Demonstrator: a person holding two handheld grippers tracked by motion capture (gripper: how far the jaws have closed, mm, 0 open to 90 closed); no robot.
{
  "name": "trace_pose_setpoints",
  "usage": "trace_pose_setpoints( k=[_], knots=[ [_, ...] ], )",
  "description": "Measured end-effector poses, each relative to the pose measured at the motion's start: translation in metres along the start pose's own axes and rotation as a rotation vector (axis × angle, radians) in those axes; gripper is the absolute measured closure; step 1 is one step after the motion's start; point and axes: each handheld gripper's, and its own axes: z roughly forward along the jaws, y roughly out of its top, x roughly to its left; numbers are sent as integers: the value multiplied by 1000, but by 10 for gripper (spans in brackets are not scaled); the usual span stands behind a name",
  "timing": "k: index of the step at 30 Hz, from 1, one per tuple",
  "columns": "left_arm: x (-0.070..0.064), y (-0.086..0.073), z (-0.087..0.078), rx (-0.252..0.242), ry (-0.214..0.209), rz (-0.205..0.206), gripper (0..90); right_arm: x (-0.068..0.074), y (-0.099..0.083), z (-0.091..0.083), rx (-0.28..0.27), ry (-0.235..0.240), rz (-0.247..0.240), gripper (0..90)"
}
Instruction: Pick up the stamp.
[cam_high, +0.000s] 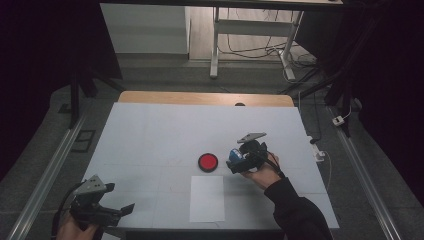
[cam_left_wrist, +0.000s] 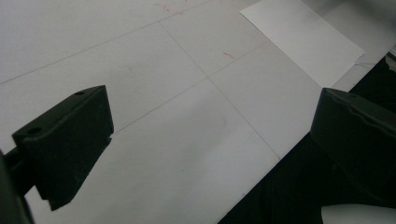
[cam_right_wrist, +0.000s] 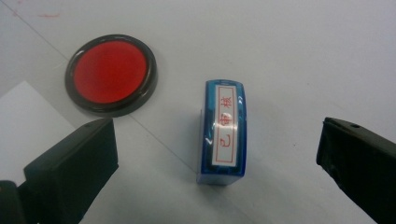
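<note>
A blue rectangular stamp (cam_right_wrist: 222, 133) with a white label in red characters stands on the white table between the jaws of my right gripper (cam_right_wrist: 215, 154). Those jaws are wide open and do not touch it. In the high view the stamp (cam_high: 234, 155) sits just right of a round red ink pad (cam_high: 208, 162) with a black rim, with the right gripper (cam_high: 233, 164) over it. The ink pad (cam_right_wrist: 111, 73) lies up and to the left of the stamp. My left gripper (cam_high: 124, 219) is open and empty near the table's front left edge.
A white sheet of paper (cam_high: 207, 198) lies flat in front of the ink pad, near the front edge; its corner (cam_left_wrist: 303, 39) reaches into the left gripper view. The table's front edge (cam_left_wrist: 261, 182) runs close under the left gripper (cam_left_wrist: 212, 116).
</note>
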Motion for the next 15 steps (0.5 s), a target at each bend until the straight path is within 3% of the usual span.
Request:
trace_pose_setpoints(
  k=[5,7,12,13,15],
  knots=[
    [0,0,0,1,0,2,0,-2,2,6,18,-13,3,0],
    [0,0,0,1,-2,2,0,-3,2,7,23,-22,1,40],
    [0,0,0,2,-2,4,0,-7,5,5,20,-3,14,229],
    [0,0,0,2,-2,5,0,-7,5,5,20,-3,14,229],
    [-1,0,0,3,-2,6,0,-8,6,4,25,11,19,354]
  ],
)
